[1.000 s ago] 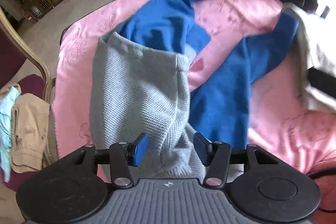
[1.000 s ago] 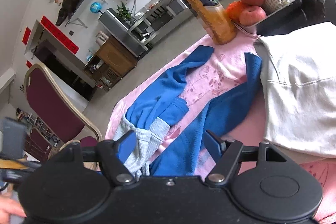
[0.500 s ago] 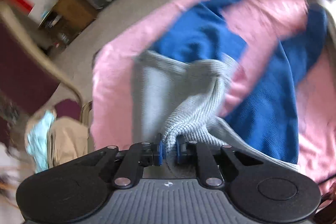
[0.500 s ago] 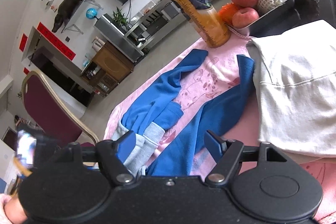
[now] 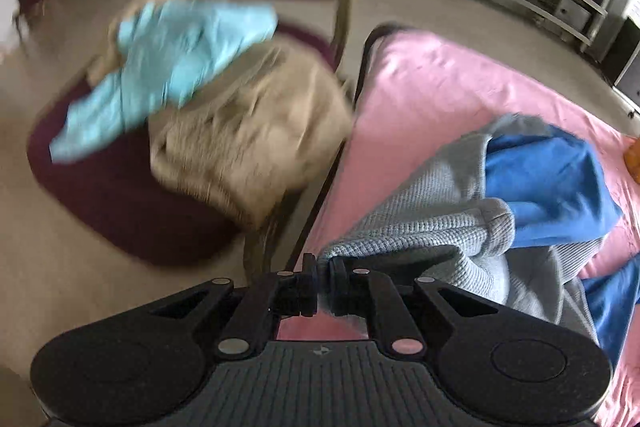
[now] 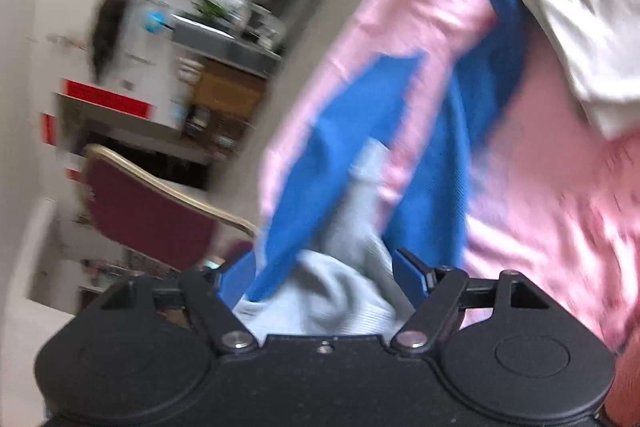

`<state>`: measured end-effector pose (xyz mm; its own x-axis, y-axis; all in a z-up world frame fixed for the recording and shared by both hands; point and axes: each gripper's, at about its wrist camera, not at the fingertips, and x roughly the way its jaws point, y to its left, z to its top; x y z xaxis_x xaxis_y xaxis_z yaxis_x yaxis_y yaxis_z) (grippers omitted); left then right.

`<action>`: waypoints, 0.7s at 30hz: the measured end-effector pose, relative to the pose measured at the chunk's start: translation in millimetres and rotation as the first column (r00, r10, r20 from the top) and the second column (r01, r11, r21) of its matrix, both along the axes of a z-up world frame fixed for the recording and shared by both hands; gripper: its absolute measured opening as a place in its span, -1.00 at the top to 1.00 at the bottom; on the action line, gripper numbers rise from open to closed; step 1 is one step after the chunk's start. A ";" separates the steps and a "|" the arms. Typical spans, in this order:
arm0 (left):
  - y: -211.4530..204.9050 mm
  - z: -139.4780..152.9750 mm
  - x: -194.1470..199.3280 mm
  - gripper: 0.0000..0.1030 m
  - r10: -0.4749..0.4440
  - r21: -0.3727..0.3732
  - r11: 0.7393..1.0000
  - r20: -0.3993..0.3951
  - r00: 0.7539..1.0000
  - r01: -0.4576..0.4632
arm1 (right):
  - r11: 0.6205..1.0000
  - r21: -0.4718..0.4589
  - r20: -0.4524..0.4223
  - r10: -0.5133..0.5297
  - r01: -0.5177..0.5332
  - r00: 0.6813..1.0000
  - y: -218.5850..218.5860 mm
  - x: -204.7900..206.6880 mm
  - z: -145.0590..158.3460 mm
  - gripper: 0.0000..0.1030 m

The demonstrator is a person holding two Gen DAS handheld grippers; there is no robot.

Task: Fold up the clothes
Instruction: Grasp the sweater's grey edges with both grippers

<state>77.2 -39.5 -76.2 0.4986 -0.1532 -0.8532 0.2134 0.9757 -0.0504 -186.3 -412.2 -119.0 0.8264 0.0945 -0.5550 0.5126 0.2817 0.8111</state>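
Left gripper (image 5: pixel 324 277): jaws have just closed, pinching the grey-and-blue sweater (image 5: pixel 460 223) at its grey hem; right gripper (image 6: pixel 322 275): jaws wide, having just opened further, grey fabric lying between, unpressed; sweater lies across the pink cloth (image 5: pixel 420 91); chair (image 5: pixel 120 195) beside.

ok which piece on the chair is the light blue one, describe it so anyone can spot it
Find the dark red chair beside the pink-covered table. Two garments are heaped on its seat. The light blue garment lies on top towards the chair back, smooth and pale, unlike the tan garment beneath it.

Blue-grey knit garment (image 5: pixel 460 227) crumpled on pink cloth (image 5: pixel 420 99); hem lifted.
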 end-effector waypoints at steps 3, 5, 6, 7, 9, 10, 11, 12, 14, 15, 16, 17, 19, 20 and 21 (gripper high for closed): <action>9.5 -14.5 -3.2 0.85 -0.008 -0.001 1.000 -0.012 1.000 0.008 | 0.997 0.070 -0.094 -0.029 0.036 0.995 1.7 2.2 -31.3 -0.19; 15.2 -16.1 -1.8 0.63 -0.027 -0.023 0.999 -0.018 0.999 0.026 | 0.992 0.111 -0.121 -0.050 0.064 0.991 0.3 1.2 -47.6 -0.16; 17.0 -14.3 -2.7 0.54 -0.039 -0.029 0.999 -0.012 0.999 0.039 | 0.991 0.118 -0.119 -0.054 0.068 0.991 -0.5 1.7 -50.2 -0.16; 18.8 -13.1 -3.7 0.34 -0.052 -0.031 0.998 -0.004 0.999 0.052 | 0.990 0.122 -0.115 -0.057 0.071 0.992 -1.2 2.5 -51.8 -0.16; 16.3 -7.1 -7.2 0.25 -0.096 -0.022 0.995 0.027 0.995 0.097 | 0.989 0.128 -0.108 -0.061 0.075 0.992 -2.9 4.4 -54.2 -0.16; 11.9 -5.9 -8.2 0.24 -0.124 0.001 0.992 0.046 0.991 0.124 | 0.989 0.127 -0.104 -0.060 0.074 0.993 -3.2 5.7 -55.1 -0.16; 6.5 -5.7 -8.3 0.23 -0.153 0.036 0.988 0.064 0.986 0.151 | 0.990 0.125 -0.101 -0.059 0.071 0.993 -3.2 7.0 -56.0 -0.16; 1.0 -5.6 -8.3 0.22 -0.182 0.073 0.982 0.081 0.980 0.177 | 0.990 0.124 -0.097 -0.057 0.069 0.994 -3.1 8.4 -56.9 -0.17; -12.1 -9.4 -4.8 0.26 -0.251 0.165 0.958 0.083 0.964 0.236 | 0.991 0.116 -0.095 -0.055 0.065 0.994 -3.7 11.4 -59.1 -0.17; -18.2 -12.5 -2.0 0.26 -0.292 0.194 0.942 0.065 0.954 0.275 | 0.991 0.113 -0.096 -0.054 0.065 0.994 -3.7 9.8 -60.2 -0.17; -22.7 -15.9 0.9 0.26 -0.328 0.200 0.928 0.037 0.944 0.315 | 0.992 0.112 -0.095 -0.052 0.063 0.994 -4.6 8.9 -61.7 -0.18; -26.9 -19.0 3.2 0.30 -0.353 0.208 0.917 0.018 0.936 0.342 | 0.992 0.112 -0.094 -0.050 0.061 0.994 -5.7 8.6 -63.3 -0.18; -36.8 -25.0 6.9 0.30 -0.396 0.245 0.891 0.004 0.918 0.383 | 0.992 0.110 -0.093 -0.050 0.060 0.994 -8.2 7.5 -65.8 -0.19; -41.4 -26.9 9.2 0.28 -0.412 0.271 0.878 0.010 0.911 0.394 | 0.993 0.106 -0.093 -0.048 0.057 0.995 -9.5 7.3 -67.0 -0.20; -45.4 -28.5 12.2 0.28 -0.426 0.296 0.867 0.018 0.905 0.402 | 0.993 0.104 -0.093 -0.046 0.056 0.995 -10.3 6.9 -68.0 -0.20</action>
<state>89.4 -84.8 -104.7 0.5105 -0.1227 -0.8511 0.5921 0.7679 0.2445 -179.4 -422.6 -187.0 0.7787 0.1160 -0.6166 0.5965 0.1676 0.7849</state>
